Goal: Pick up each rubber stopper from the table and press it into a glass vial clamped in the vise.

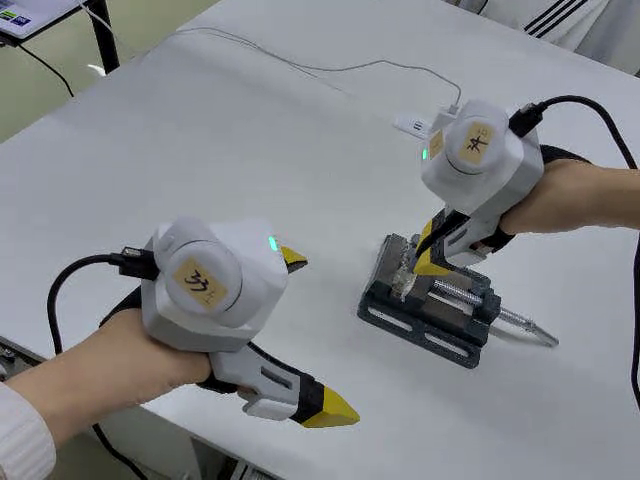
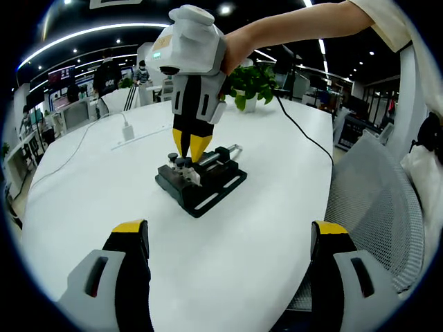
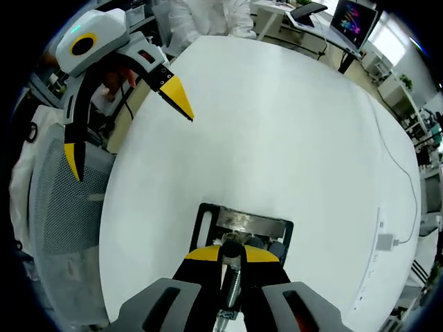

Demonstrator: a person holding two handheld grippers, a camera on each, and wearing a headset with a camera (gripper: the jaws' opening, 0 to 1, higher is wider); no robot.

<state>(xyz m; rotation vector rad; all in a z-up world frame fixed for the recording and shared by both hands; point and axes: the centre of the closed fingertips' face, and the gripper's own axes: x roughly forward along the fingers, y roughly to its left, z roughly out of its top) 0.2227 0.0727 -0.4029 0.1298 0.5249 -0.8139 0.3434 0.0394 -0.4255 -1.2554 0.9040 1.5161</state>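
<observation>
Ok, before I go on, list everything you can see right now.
table: one, white, under everything
vise: one, dark with silver jaws, on the table
stoppers: at least two, dark, atop the vise
charger: one, white, far side of the table
cable: one, white, running from the charger
laptop: one, on a side desk
plant: one, green, past the vise
chair: one, grey mesh, beside the table
left tongs: yellow-tipped, open, near edge
right tongs: yellow-tipped, apparently shut on a stopper at the vise
</observation>
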